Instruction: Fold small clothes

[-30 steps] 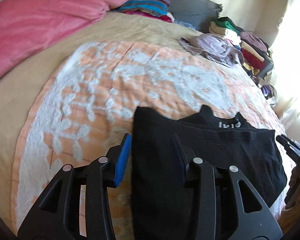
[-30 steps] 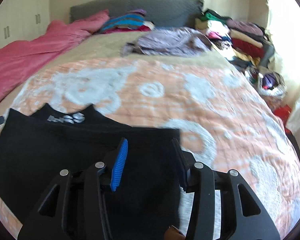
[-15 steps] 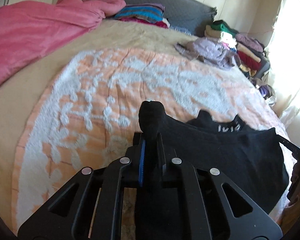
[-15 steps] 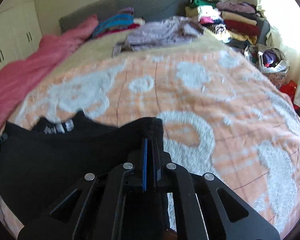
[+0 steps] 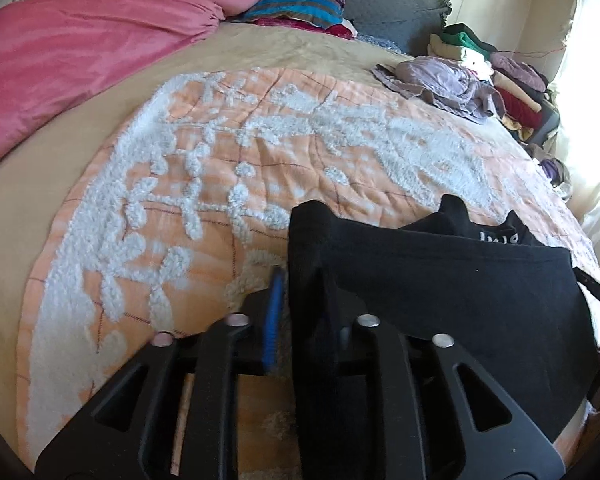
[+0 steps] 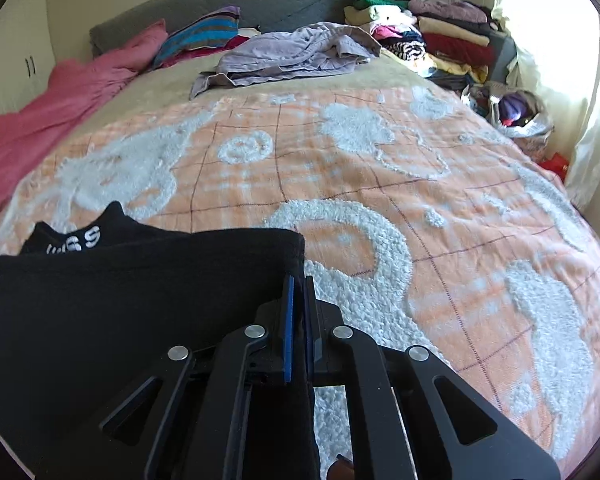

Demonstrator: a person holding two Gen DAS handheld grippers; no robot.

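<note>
A small black garment (image 5: 440, 280) with white lettering at its waistband lies folded on the orange-and-white bedspread (image 5: 220, 168). My left gripper (image 5: 300, 280) has its jaws parted, and the garment's left corner lies draped between them. My right gripper (image 6: 298, 284) is shut on the garment's right corner (image 6: 260, 256). The black garment fills the lower left of the right wrist view (image 6: 120, 300).
A pink blanket (image 5: 80, 60) lies at the far left. A crumpled lilac garment (image 5: 440, 80) sits at the far right of the bed. Stacked clothes (image 6: 440, 40) and a bag (image 6: 516, 116) stand beside the bed. Striped pillows (image 5: 300, 8) lean on the grey headboard.
Both grippers closed on the garment's corners and lifted them forward. The left jaws have since parted again; the right stays shut on its corner.
</note>
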